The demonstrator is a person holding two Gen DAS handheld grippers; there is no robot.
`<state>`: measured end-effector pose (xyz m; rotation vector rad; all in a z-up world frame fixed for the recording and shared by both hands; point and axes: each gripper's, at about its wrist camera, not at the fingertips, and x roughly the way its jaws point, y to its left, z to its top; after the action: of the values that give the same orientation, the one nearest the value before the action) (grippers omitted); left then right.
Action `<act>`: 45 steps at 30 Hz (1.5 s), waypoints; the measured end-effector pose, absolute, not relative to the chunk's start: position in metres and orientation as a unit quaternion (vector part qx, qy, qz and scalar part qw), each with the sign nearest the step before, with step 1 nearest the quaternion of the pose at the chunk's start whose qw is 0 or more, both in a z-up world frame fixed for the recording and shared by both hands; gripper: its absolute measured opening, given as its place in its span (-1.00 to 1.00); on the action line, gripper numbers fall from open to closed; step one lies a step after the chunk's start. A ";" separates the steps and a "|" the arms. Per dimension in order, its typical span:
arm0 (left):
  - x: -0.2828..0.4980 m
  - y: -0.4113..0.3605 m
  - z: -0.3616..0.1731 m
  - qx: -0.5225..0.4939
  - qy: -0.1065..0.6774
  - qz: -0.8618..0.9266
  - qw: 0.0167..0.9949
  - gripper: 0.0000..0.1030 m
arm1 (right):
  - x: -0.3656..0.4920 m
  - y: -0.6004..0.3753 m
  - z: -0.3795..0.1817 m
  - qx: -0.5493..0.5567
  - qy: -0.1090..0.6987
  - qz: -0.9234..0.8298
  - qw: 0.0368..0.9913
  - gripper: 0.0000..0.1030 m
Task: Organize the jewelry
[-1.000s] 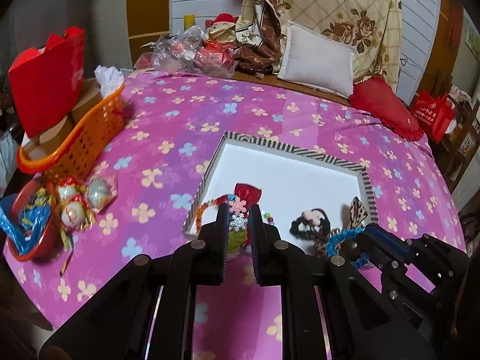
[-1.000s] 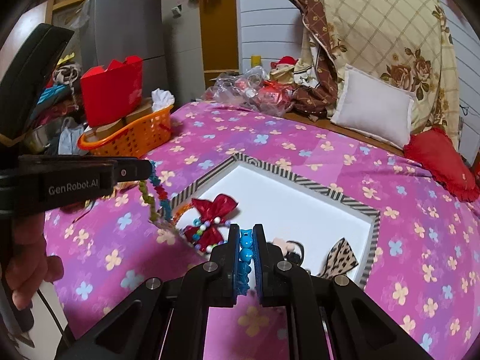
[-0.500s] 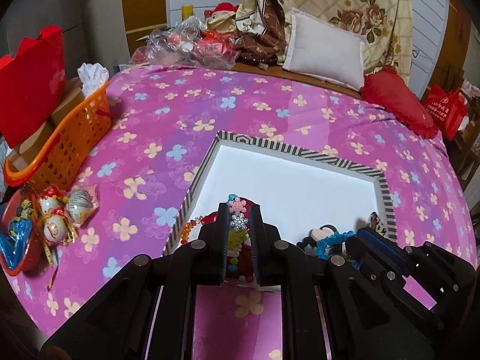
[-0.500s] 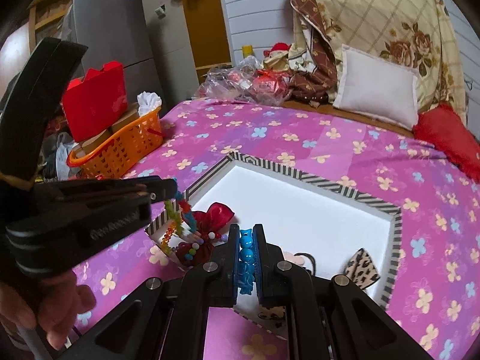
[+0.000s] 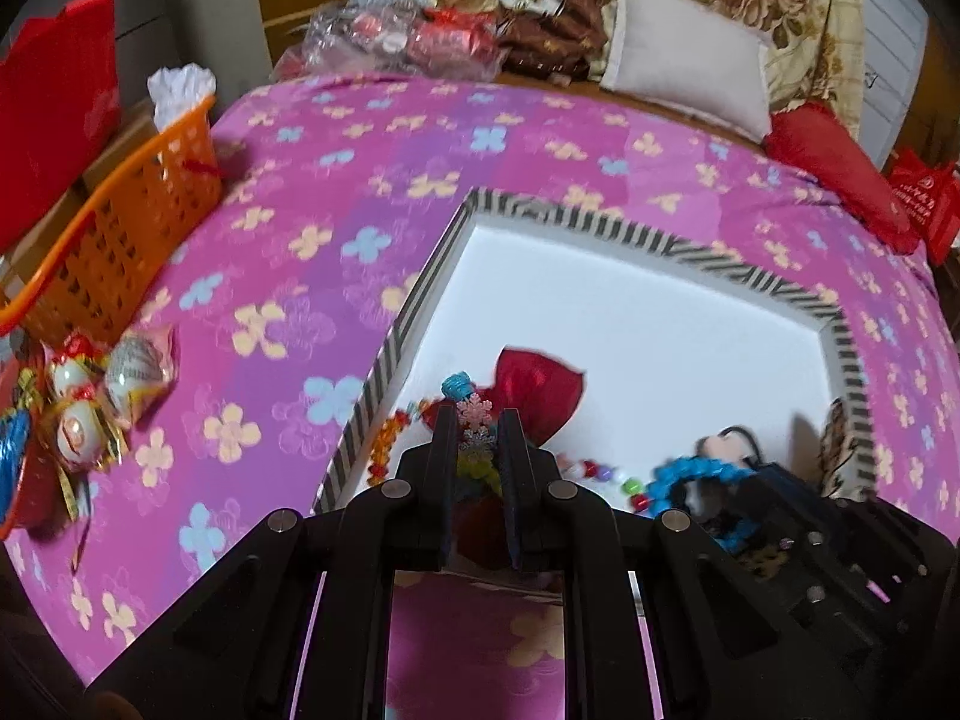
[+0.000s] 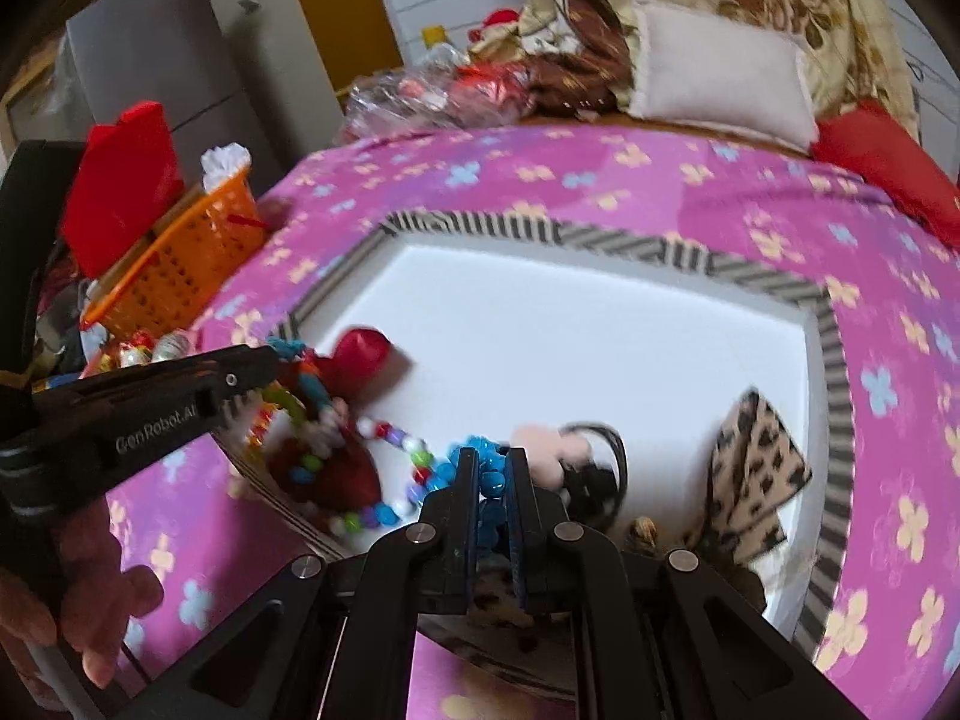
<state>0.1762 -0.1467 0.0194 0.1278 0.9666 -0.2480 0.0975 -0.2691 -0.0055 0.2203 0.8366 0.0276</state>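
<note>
A white tray with a striped rim (image 5: 564, 222) (image 6: 600, 240) lies on the pink flowered bedspread. My left gripper (image 5: 475, 420) (image 6: 264, 360) is shut on a colourful snowflake charm bracelet (image 5: 474, 414) over the tray's near left corner. My right gripper (image 6: 492, 462) (image 5: 774, 480) is shut on a blue bead bracelet (image 6: 489, 480) (image 5: 690, 474) low over the tray's near edge. In the tray lie a red bow (image 5: 534, 387) (image 6: 360, 354), a multicoloured bead string (image 6: 414, 456), a black hair tie with a pink piece (image 6: 570, 444) and a leopard bow (image 6: 756, 456).
An orange basket (image 5: 120, 222) (image 6: 180, 264) and a red bag (image 5: 54, 102) stand at the bed's left edge. Wrapped sweets (image 5: 96, 396) lie near it. A white pillow (image 5: 684, 48), a red cushion (image 5: 834, 162) and plastic bags (image 5: 408, 36) are at the back.
Both grippers have moved forward and down over the tray's near edge, each still holding its bracelet. The tray looks closer and larger in both views.
</note>
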 end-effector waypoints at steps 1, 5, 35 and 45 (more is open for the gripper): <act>0.176 -0.146 0.016 0.063 0.466 -0.117 0.875 -0.77 | 0.096 -0.270 -0.009 0.106 0.408 0.012 0.907 -0.85; 0.173 -0.142 0.001 0.059 0.479 -0.110 0.869 -0.76 | 0.091 -0.271 -0.017 0.102 0.418 0.007 0.903 -0.85; 0.071 -0.103 0.044 0.054 0.394 -0.093 0.913 0.07 | -0.007 -0.257 0.035 0.093 0.339 -0.039 0.935 0.27; 0.044 -0.093 0.069 0.042 0.358 -0.093 0.928 0.35 | -0.018 -0.247 0.047 0.092 0.323 -0.041 0.941 0.51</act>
<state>0.0440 -0.0931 0.0688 0.0859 0.7330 -0.1903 -0.0181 -0.2470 0.0472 0.1877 0.6600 -0.0841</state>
